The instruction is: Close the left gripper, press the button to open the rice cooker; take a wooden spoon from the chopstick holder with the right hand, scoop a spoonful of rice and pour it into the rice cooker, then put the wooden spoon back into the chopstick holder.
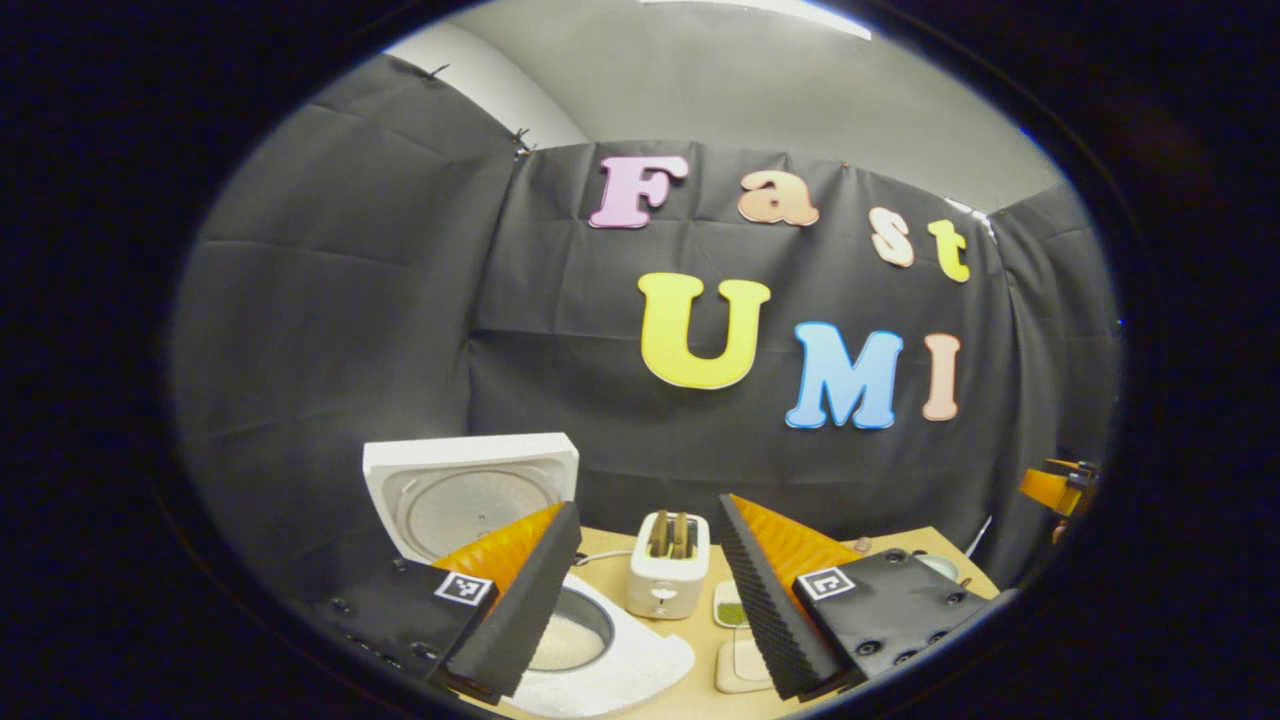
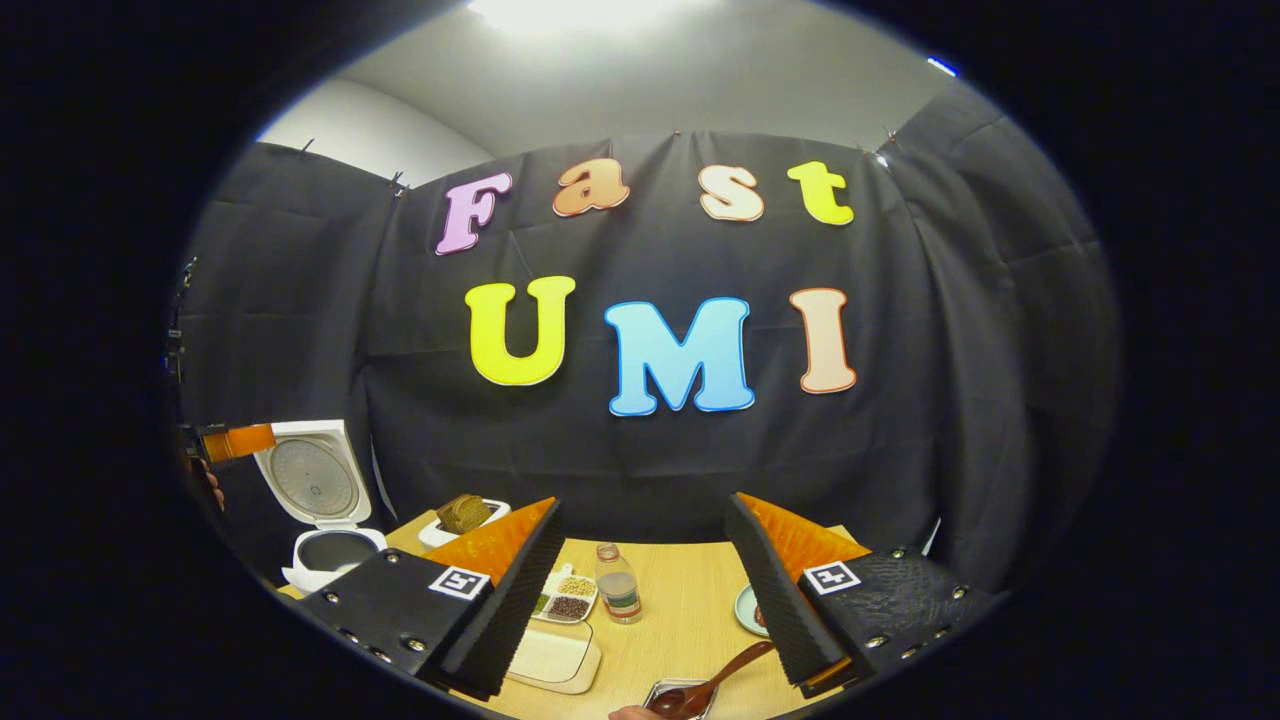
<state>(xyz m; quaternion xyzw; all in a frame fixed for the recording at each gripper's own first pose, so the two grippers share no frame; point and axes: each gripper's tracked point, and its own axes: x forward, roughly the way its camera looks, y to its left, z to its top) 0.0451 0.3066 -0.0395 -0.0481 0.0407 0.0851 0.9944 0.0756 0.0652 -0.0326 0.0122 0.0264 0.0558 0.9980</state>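
The white rice cooker point(image 1: 640, 665) stands open with its lid point(image 1: 470, 495) tipped up at the back; its inner pot point(image 1: 570, 635) looks pale inside. My left gripper point(image 1: 648, 512) hangs open above and in front of the cooker, holding nothing. In the right gripper view the same cooker point(image 2: 330, 555) sits far left, with the left gripper point(image 2: 235, 442) beside its raised lid. My right gripper point(image 2: 643, 508) is open and empty. A brown wooden spoon point(image 2: 715, 678) lies below it, its bowl resting in a shiny metal holder point(image 2: 668, 688) at the near edge.
A white toaster point(image 1: 668, 570) stands right of the cooker on the wooden table point(image 2: 680, 610). A divided dish of grains point(image 2: 565, 598), a small bottle point(image 2: 618, 585), a pale flat box point(image 2: 550, 655) and a greenish plate point(image 2: 748, 610) lie mid-table. Part of the right gripper point(image 1: 1055, 490) shows far right.
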